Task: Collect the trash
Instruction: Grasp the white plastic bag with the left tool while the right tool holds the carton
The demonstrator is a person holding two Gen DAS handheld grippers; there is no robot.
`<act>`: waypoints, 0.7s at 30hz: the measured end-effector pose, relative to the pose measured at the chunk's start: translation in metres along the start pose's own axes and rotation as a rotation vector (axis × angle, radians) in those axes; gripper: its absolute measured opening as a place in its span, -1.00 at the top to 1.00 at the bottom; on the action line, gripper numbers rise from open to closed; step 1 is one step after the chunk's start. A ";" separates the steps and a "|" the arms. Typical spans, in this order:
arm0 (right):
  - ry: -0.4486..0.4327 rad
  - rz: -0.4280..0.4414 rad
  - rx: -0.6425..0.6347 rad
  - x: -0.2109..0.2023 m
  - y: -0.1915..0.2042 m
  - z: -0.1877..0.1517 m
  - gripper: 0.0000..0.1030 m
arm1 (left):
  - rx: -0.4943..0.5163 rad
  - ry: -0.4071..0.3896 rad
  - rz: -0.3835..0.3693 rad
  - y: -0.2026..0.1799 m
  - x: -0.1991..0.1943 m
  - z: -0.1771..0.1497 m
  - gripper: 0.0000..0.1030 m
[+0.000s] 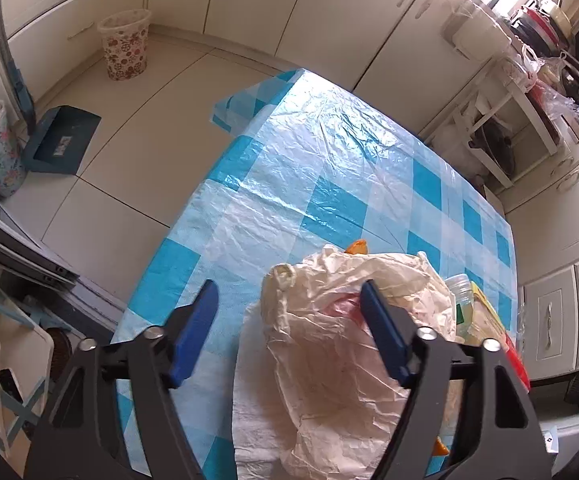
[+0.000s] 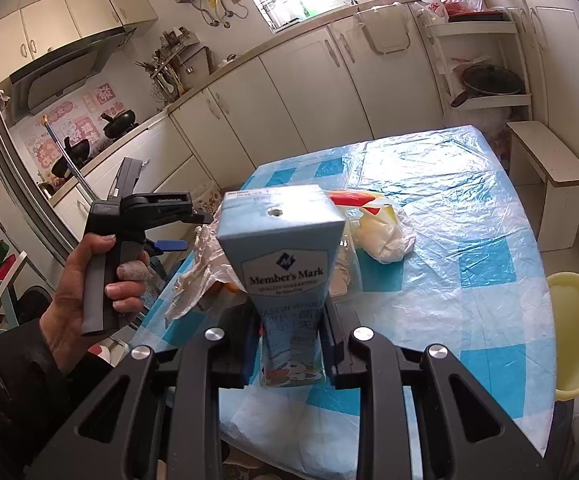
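left wrist view: the left gripper (image 1: 289, 320) stands over a crumpled pale plastic bag (image 1: 341, 344) at lower centre, jaws apart; the bag lies between the blue fingers (image 1: 195, 332), with no pressing visible. the bag rests on the blue-checked tablecloth (image 1: 329, 160). a floral waste bin (image 1: 124, 44) stands on the floor, upper left. right wrist view: the right gripper (image 2: 289, 344) is clamped on a blue milk carton (image 2: 285, 256) at frame centre, held upright above the table. a hand (image 2: 89, 280) at left grasps the other gripper's handle. a white wad (image 2: 385, 236) lies right of the carton.
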State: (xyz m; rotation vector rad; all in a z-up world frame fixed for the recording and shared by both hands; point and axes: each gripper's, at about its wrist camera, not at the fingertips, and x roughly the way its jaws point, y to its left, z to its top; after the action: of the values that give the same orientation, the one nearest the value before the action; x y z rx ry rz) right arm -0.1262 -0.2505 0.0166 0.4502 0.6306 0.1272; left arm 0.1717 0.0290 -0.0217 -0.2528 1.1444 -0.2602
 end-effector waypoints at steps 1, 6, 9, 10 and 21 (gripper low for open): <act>-0.001 -0.001 0.001 0.000 -0.001 0.000 0.48 | 0.003 0.003 -0.006 -0.001 0.000 0.000 0.31; -0.007 -0.004 0.016 -0.002 -0.006 -0.002 0.48 | -0.019 -0.048 -0.024 0.005 -0.016 0.000 0.88; -0.011 -0.003 0.017 -0.003 -0.007 -0.001 0.48 | -0.017 -0.088 -0.048 0.006 -0.029 0.000 0.89; -0.012 -0.003 0.016 -0.004 -0.007 -0.001 0.48 | -0.020 -0.098 -0.053 0.007 -0.031 0.000 0.90; -0.070 -0.027 0.029 -0.021 -0.018 0.007 0.48 | 0.029 -0.233 -0.191 -0.007 -0.079 -0.011 0.96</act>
State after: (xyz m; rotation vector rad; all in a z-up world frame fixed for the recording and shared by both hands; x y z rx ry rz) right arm -0.1391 -0.2741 0.0244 0.4719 0.5699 0.0768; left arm 0.1302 0.0475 0.0444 -0.3581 0.8865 -0.4047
